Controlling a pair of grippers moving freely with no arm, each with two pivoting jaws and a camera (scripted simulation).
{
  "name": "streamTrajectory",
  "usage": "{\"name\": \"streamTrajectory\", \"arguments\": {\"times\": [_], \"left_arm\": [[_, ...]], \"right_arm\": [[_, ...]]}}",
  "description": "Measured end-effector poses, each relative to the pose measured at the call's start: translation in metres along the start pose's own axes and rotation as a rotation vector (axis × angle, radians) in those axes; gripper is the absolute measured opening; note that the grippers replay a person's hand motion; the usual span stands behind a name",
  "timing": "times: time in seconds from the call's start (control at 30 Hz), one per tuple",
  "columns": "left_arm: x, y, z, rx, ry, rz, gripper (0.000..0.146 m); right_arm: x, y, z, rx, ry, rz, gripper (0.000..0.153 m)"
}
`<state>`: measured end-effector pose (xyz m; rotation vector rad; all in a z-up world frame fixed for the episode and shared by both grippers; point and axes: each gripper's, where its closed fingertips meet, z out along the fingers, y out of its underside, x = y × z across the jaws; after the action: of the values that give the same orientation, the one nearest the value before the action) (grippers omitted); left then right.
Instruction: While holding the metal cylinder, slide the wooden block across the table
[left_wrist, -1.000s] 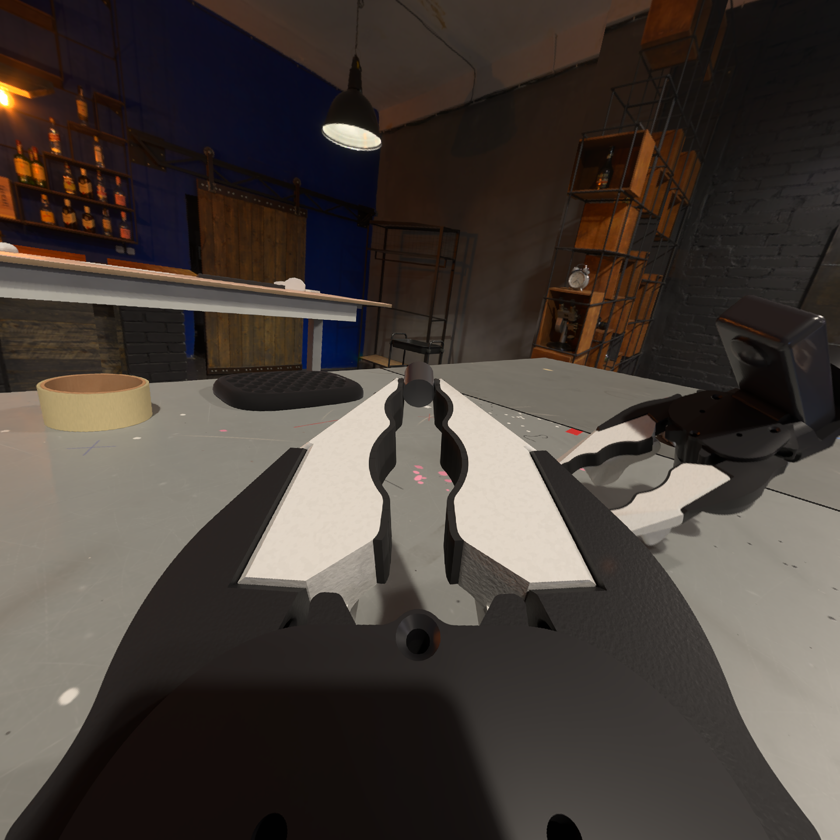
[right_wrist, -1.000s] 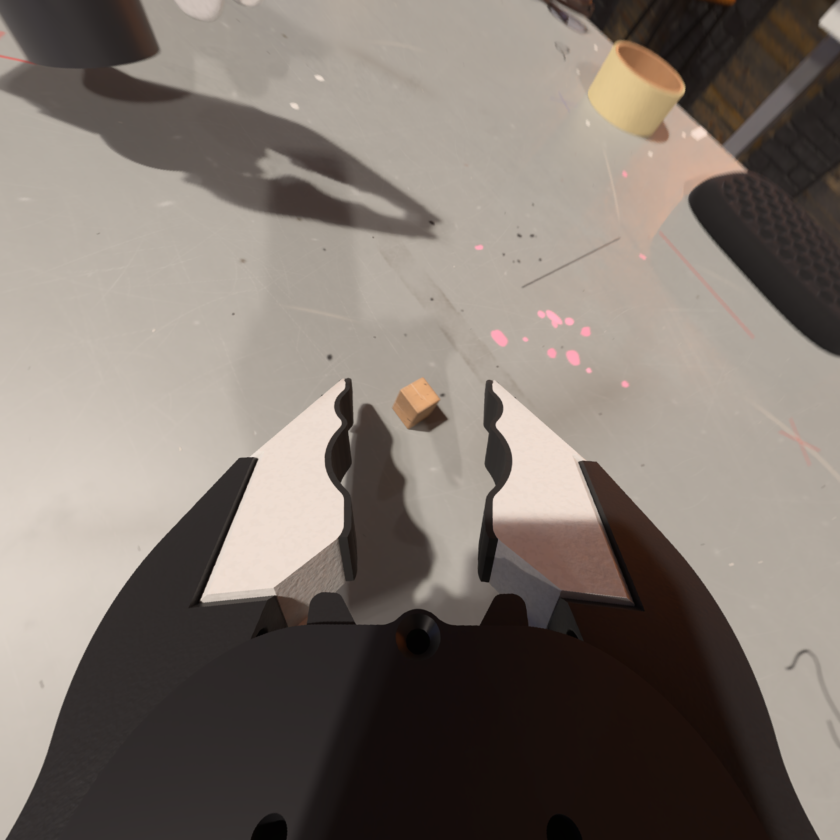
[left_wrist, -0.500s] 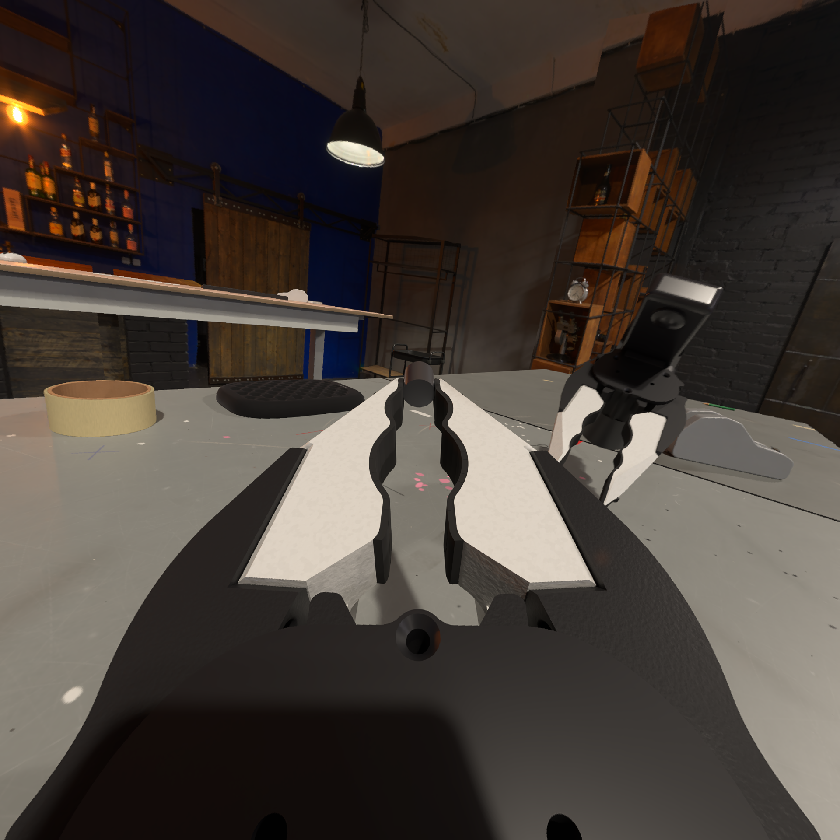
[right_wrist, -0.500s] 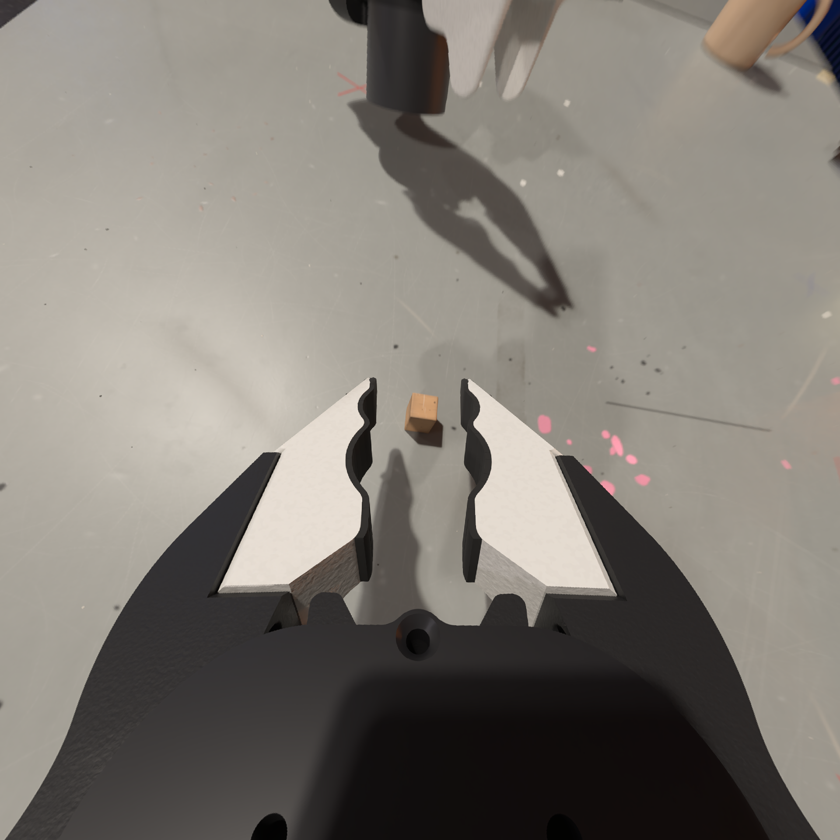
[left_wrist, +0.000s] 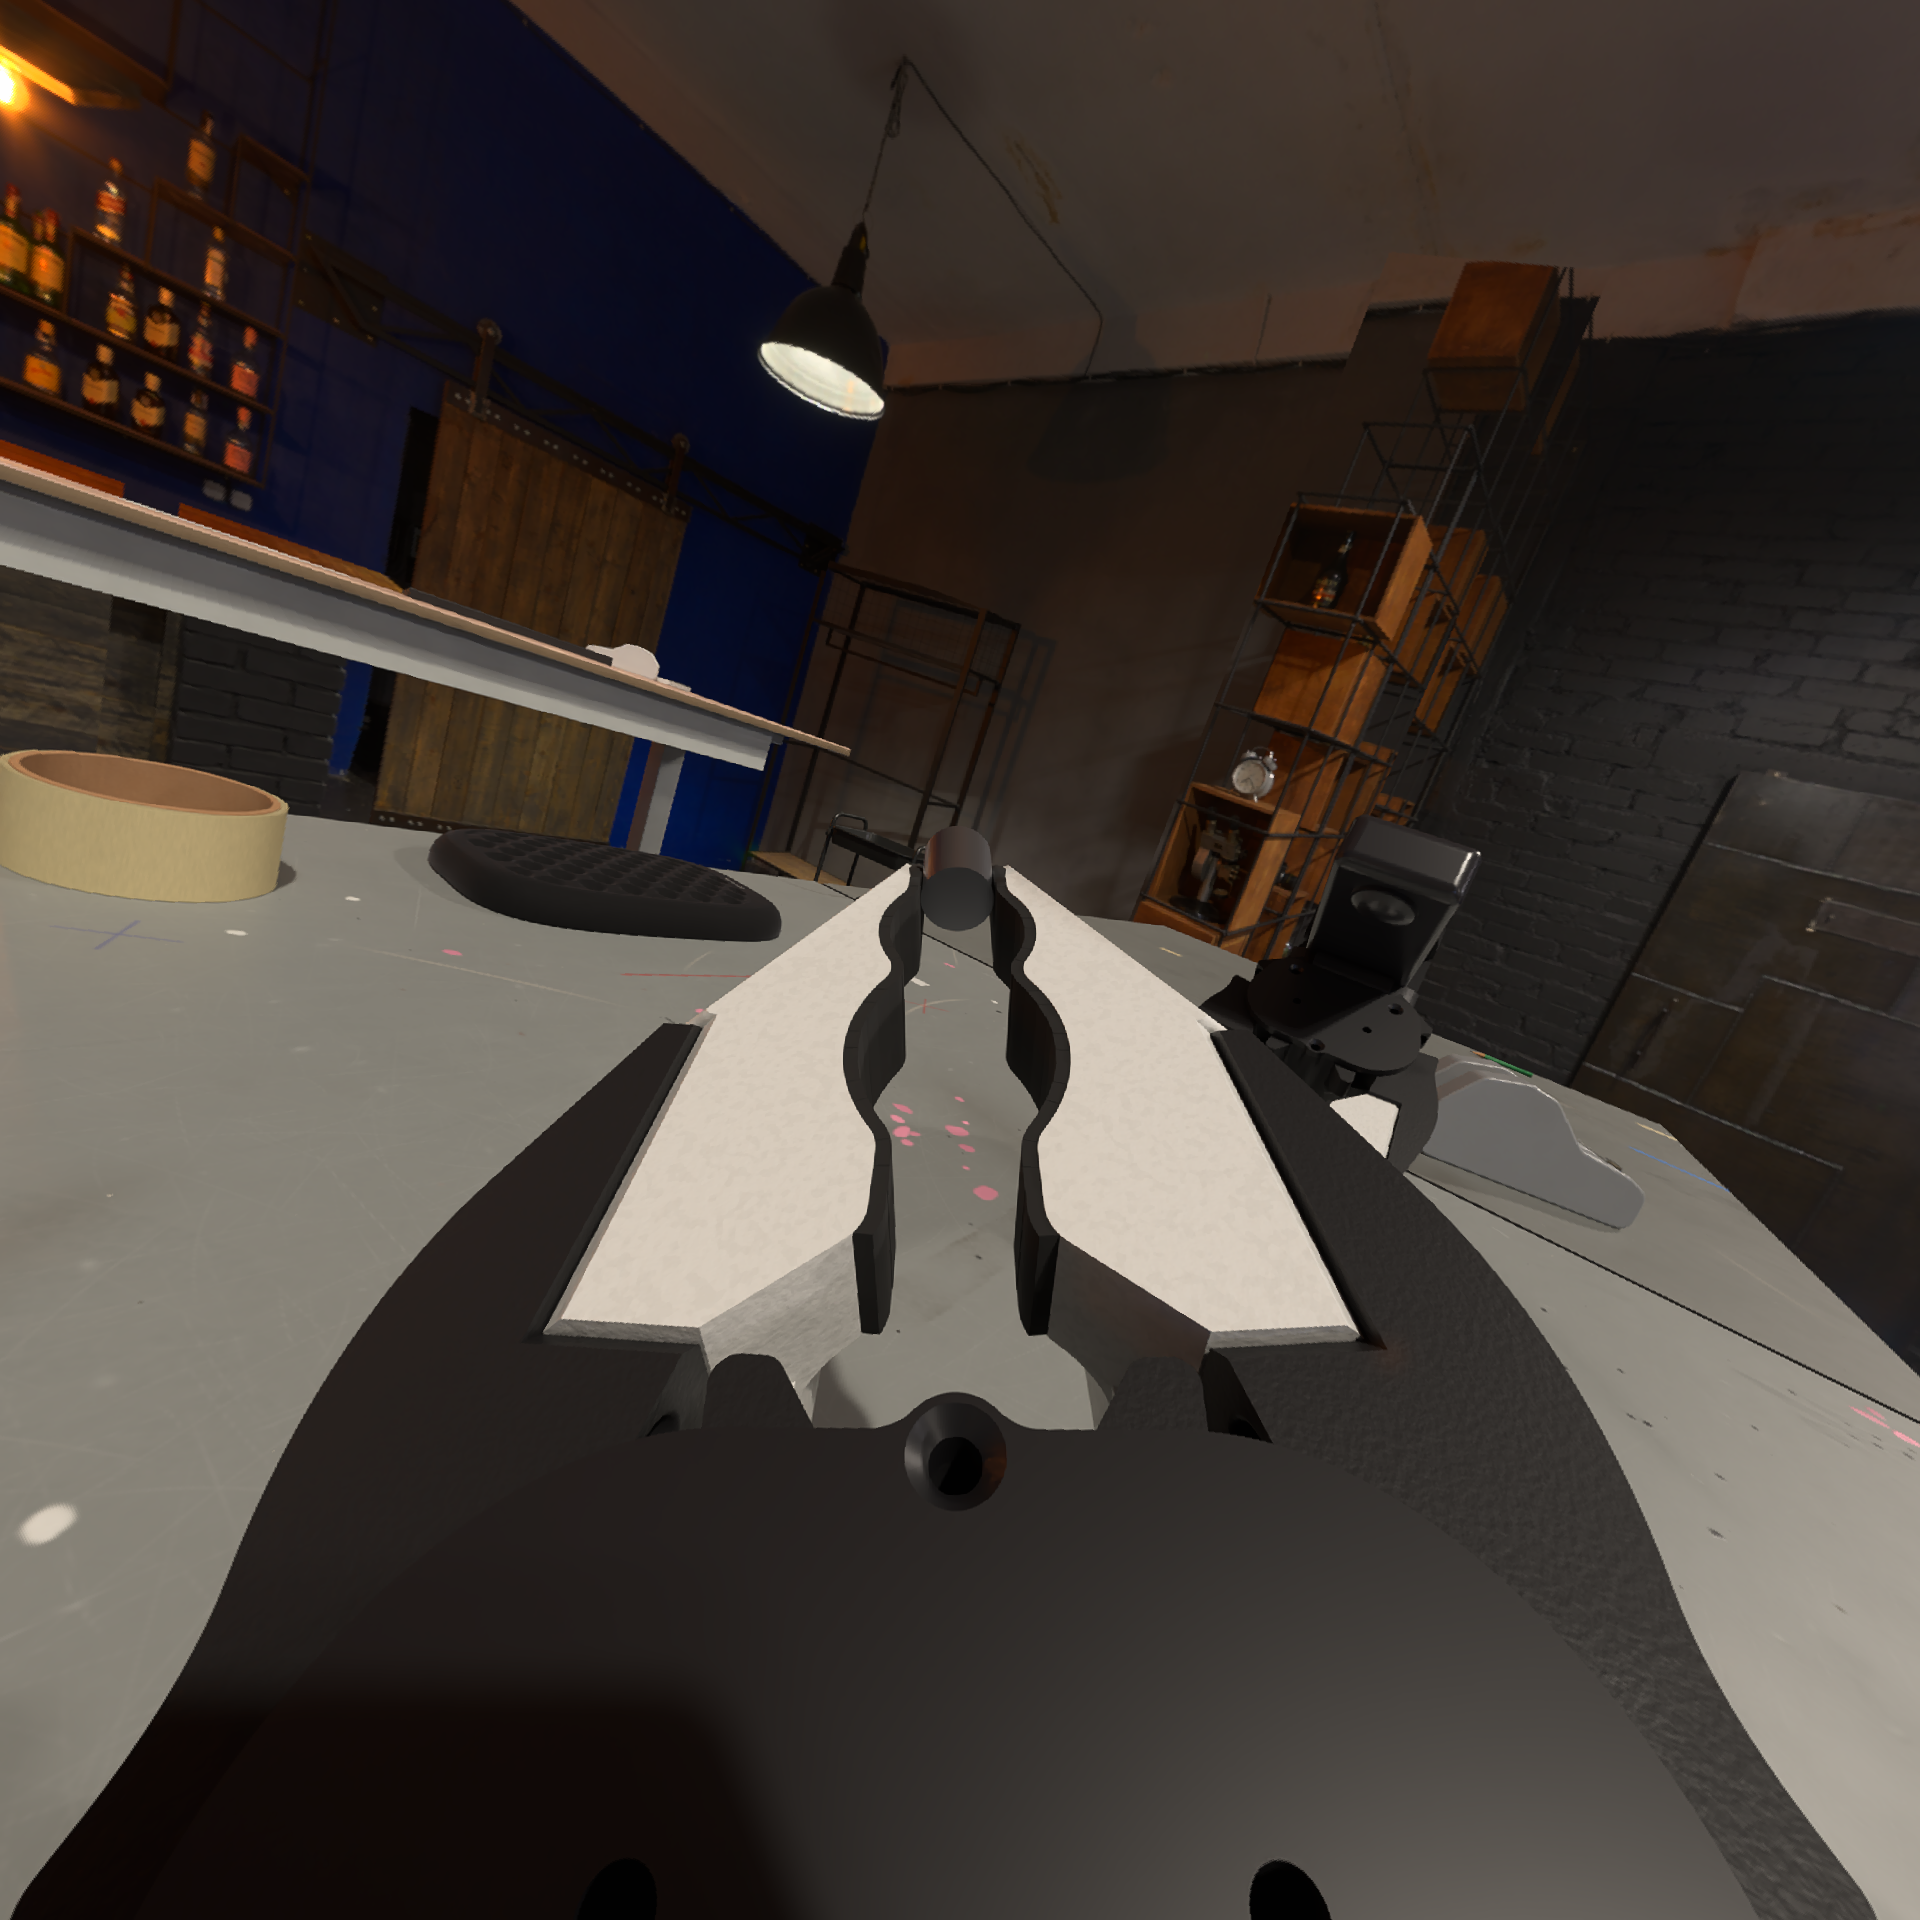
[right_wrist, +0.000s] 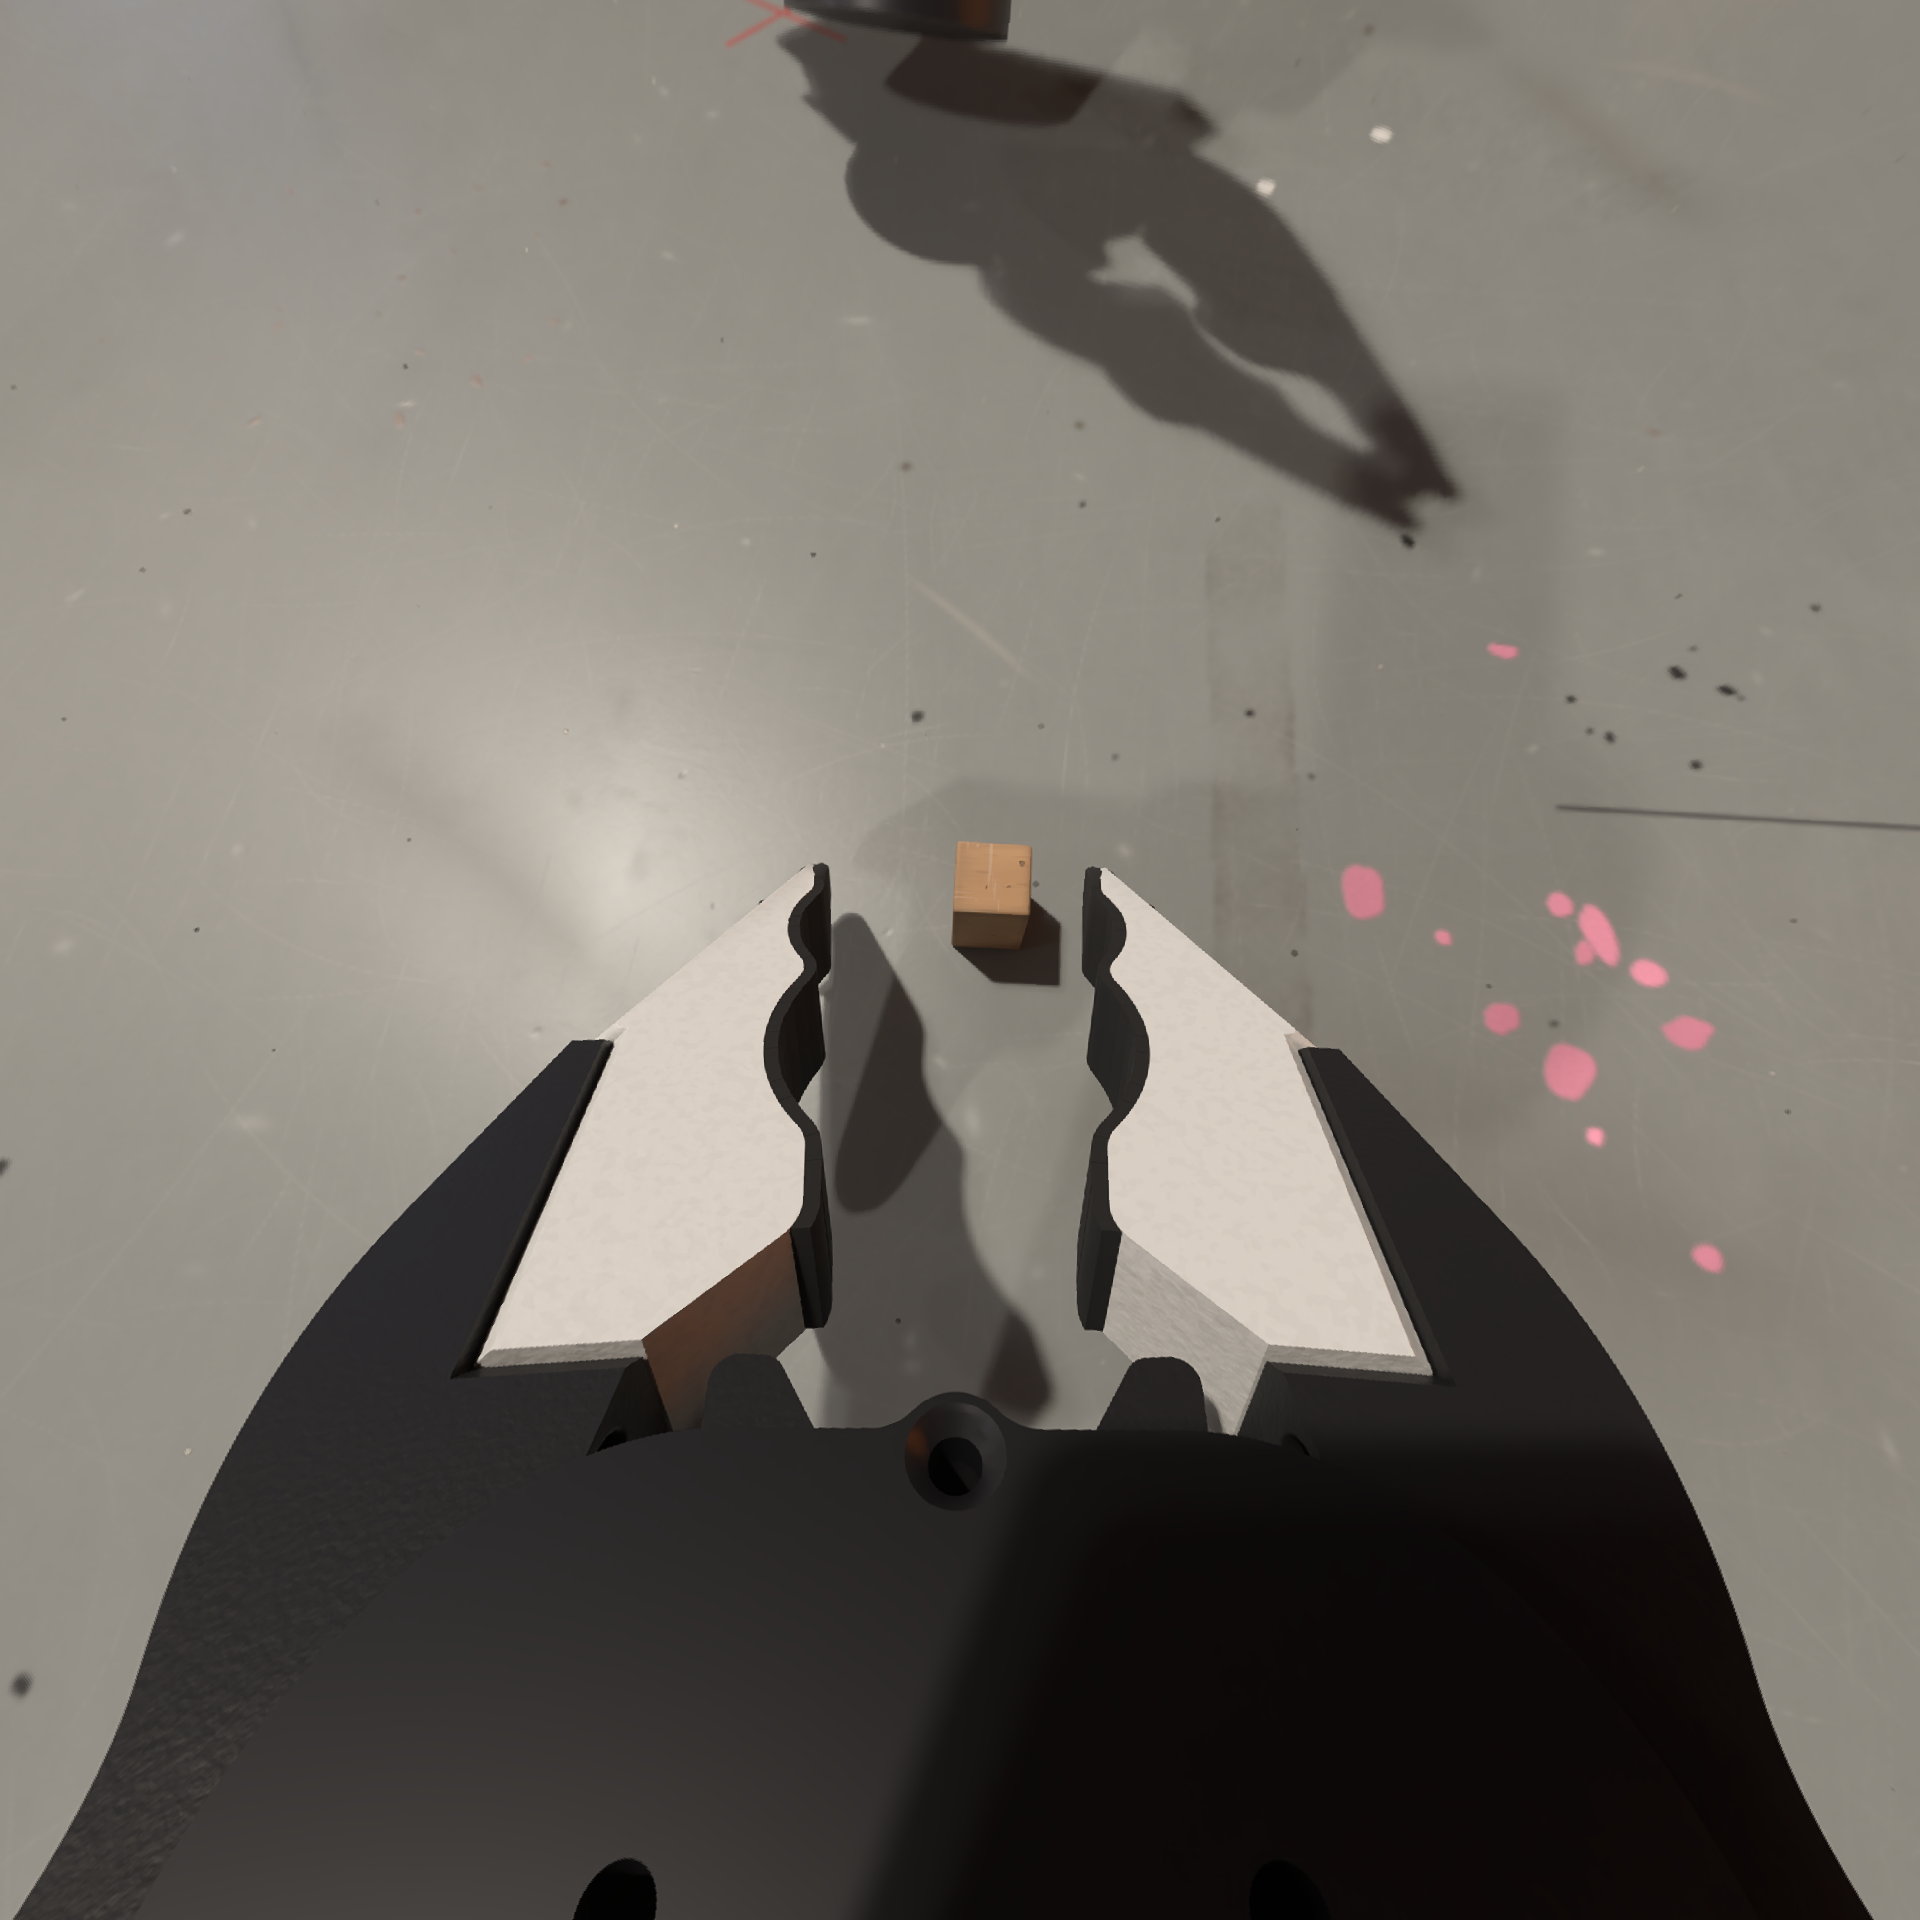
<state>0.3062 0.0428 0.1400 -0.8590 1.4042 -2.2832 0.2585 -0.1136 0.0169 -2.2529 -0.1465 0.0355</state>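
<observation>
The left gripper (left_wrist: 957, 902) is seen closed on the metal cylinder (left_wrist: 957, 891), which is pinched at the very tips of its white fingers (left_wrist: 774, 1127) and held clear above the grey table (left_wrist: 281, 1091). Its dark round end face is turned toward the camera. In the right wrist view, the right gripper (right_wrist: 956, 896) is shown parted and holding nothing, pointed down at the table. The wooden block (right_wrist: 991, 895) is seen on the table between its two fingertips, a little nearer the right-hand finger, level with the tips and touching neither in the view; how high the tips are above the table cannot be told. A shadow is cast just to the near right of the block. Pink paint spots (right_wrist: 1569, 1070) are scattered on the table to the right of this gripper. In the left wrist view, the right gripper (left_wrist: 1382, 1117) is seen to the right, partly hidden behind the left gripper's own body. A pale grey shaped piece (left_wrist: 1527, 1174) lies just beyond it. Farther to the left, a black textured pad (left_wrist: 603, 885) and a roll of beige tape (left_wrist: 135, 826) are seen resting on the table, well apart from both grippers.
</observation>
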Motion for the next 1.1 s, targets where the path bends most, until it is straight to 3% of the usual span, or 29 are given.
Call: {"name": "streamTrajectory", "arguments": {"times": [0.3,0.63,0.8,0.9,1.1], "left_arm": [[-0.002,-0.001,-0.001,0.012,0.008,-0.044,0.012],[-0.006,-0.003,-0.004,0.037,0.01,-0.118,0.012],[-0.009,-0.004,-0.005,0.048,0.011,-0.149,0.012],[-0.01,-0.004,-0.005,0.048,0.01,-0.157,0.012],[-0.012,-0.004,-0.005,0.051,0.009,-0.182,0.012]], "right_arm": [[0.002,0.004,0.004,-0.034,-0.033,0.061,0.043],[0.006,0.005,0.004,-0.042,0.019,0.034,0.037],[0.008,0.005,0.005,-0.041,0.028,0.051,0.029],[0.006,0.003,0.007,-0.041,0.018,0.049,0.014],[0.001,-0.016,0.029,-0.04,-0.006,0.064,0.014]]}}
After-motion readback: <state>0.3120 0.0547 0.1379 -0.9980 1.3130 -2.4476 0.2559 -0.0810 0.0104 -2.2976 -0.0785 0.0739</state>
